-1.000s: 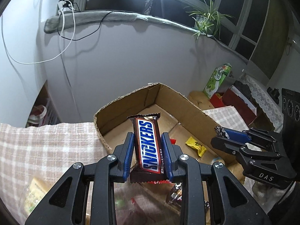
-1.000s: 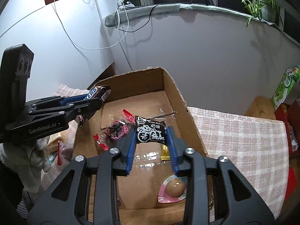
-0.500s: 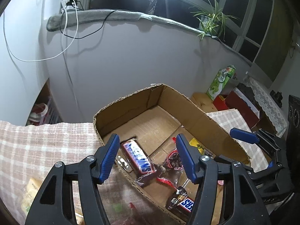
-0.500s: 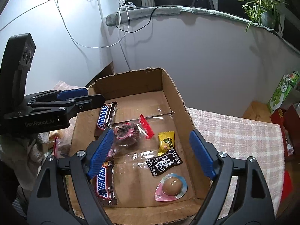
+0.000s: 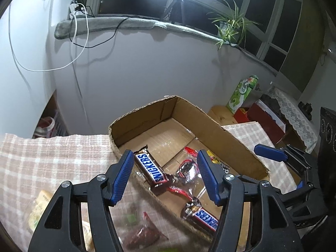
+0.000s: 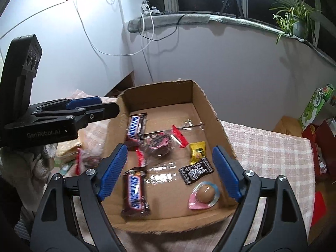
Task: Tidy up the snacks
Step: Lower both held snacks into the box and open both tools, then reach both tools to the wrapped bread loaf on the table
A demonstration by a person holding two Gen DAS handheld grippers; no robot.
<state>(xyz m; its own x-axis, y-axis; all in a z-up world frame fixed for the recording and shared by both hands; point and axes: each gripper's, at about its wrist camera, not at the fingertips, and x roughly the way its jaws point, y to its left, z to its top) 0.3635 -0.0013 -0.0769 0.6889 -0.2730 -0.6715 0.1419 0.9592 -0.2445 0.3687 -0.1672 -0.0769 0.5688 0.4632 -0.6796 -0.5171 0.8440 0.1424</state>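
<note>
Both tongs are released and hold nothing. The left tongs (image 5: pixel 166 175) hang over the near edge of the box (image 5: pixel 212 126). Between their tips lies a Snickers bar (image 5: pixel 151 170) on the box floor, its long axis diagonal, running from far-left to near-right. The right tongs (image 6: pixel 169 171) hang over the box too. The surface (image 5: pixel 52 157) has a checked cloth; behind it are a white wall (image 5: pixel 147 67) and a dark window (image 5: pixel 134 2).
</note>
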